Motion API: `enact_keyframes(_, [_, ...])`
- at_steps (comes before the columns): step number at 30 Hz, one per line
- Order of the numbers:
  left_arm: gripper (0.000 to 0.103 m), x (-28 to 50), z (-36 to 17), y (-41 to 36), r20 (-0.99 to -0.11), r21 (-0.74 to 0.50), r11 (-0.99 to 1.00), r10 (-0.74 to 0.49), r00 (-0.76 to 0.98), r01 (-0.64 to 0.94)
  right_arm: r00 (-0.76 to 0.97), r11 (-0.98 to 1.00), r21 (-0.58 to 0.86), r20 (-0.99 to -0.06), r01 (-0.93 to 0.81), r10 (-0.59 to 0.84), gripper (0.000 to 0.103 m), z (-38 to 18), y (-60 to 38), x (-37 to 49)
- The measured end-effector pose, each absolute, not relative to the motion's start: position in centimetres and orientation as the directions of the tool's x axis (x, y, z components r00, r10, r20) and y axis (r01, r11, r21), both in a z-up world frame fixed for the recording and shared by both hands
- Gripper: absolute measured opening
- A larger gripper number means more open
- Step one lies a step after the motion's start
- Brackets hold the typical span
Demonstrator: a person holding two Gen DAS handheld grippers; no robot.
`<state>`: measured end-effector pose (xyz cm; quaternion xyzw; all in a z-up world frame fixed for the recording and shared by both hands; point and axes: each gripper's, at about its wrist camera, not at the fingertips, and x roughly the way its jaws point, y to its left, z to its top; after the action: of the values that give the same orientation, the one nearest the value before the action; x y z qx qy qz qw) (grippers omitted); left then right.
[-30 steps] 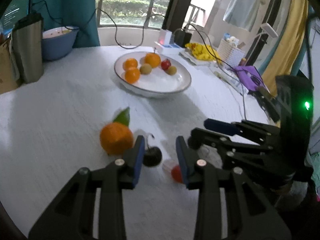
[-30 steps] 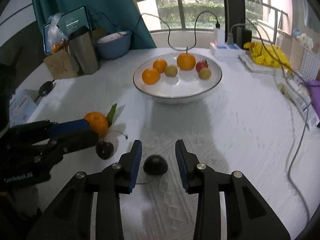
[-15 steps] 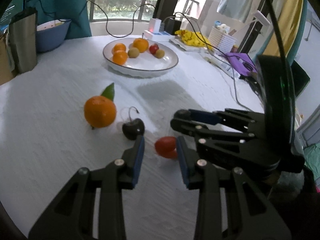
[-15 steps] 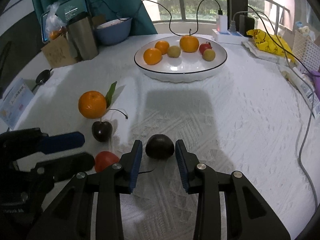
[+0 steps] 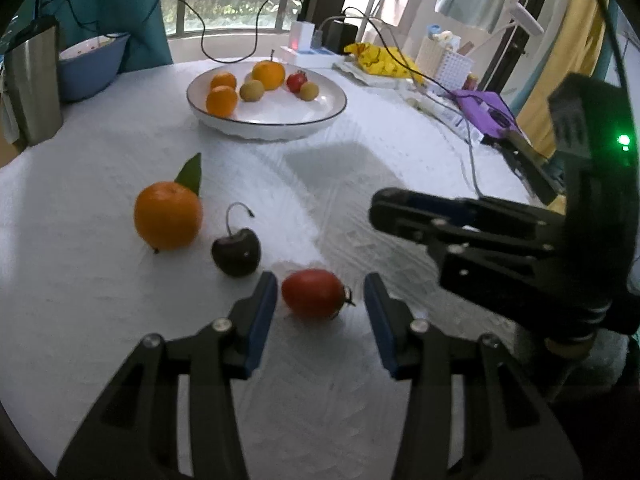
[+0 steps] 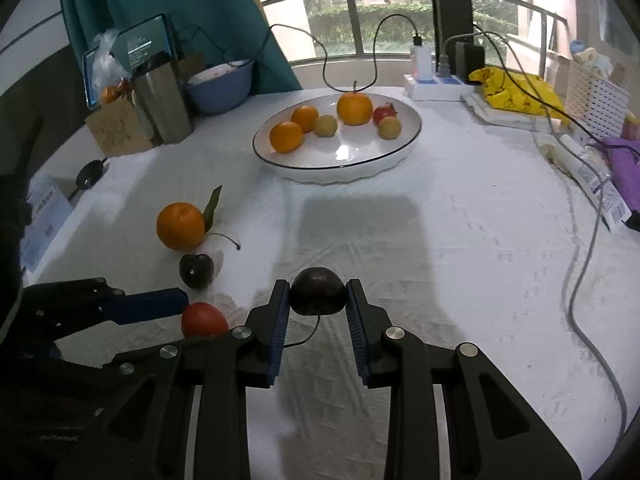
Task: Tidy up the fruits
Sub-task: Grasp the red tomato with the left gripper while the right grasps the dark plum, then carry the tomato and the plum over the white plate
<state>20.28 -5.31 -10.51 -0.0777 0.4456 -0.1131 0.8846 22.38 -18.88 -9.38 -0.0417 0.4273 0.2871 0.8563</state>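
Left tool (image 5: 320, 294): spread wide, low over the tabletop (image 5: 80, 300), one finger on each side of the tomato, neither touching it.
Tomato (image 5: 313, 293): red, lying on its side on the cloth, well short of the plate, just beside the loose cherry.
Right tool (image 6: 318, 300): pressed onto the dark cherry, both blue pads against its sides.
Dark cherry (image 6: 318, 291): pinched between the right tool's pads, thin stem trailing down toward the cloth; well short of the plate.
Loose cherry (image 5: 236, 253): dark, stem curling up, resting on the cloth between the tomato and the big orange, nearer the plate than the tomato.
Big orange (image 5: 168, 216): on the cloth with a green leaf (image 5: 190, 168) at its top, left of the loose cherry, well apart from the plate.
Plate (image 5: 320, 120): white with a dark rim, at the far middle of the tabletop, holding three oranges, two small yellowish fruits and one small red fruit.
Blue bowl (image 5: 90, 66): far left of the plate, beside a steel cup (image 5: 34, 84).
Cables (image 5: 472, 160): running along the cloth right of the plate.
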Motion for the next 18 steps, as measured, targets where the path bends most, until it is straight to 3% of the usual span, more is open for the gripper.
enact_keyframes(11, [0.045, 21.2, -11.1, -6.1, -0.778, -0.230, 0.965, -0.258, 0.573, 0.124, 0.509, 0.848, 0.187, -0.729, -0.495, 0.458, 0.031, -8.6, -21.3, 23.0])
enact_keyframes(13, [0.042, 21.3, -11.0, -6.2, -0.773, -0.223, 0.966, -0.255, 0.580, 0.128, 0.512, 0.849, 0.186, -0.726, -0.495, 0.458, 0.031, -8.5, -21.4, 23.0])
enact_keyframes(15, [0.031, 21.3, -10.8, -6.4, -0.768, -0.200, 0.970, -0.242, 0.593, 0.137, 0.515, 0.849, 0.188, -0.723, -0.494, 0.460, 0.031, -8.5, -21.5, 23.0])
enact_keyframes(18, [0.031, 21.4, -10.7, -6.6, -0.767, -0.194, 0.970, -0.244, 0.594, 0.149, 0.519, 0.852, 0.188, -0.722, -0.489, 0.457, 0.031, -8.3, -21.7, 23.2])
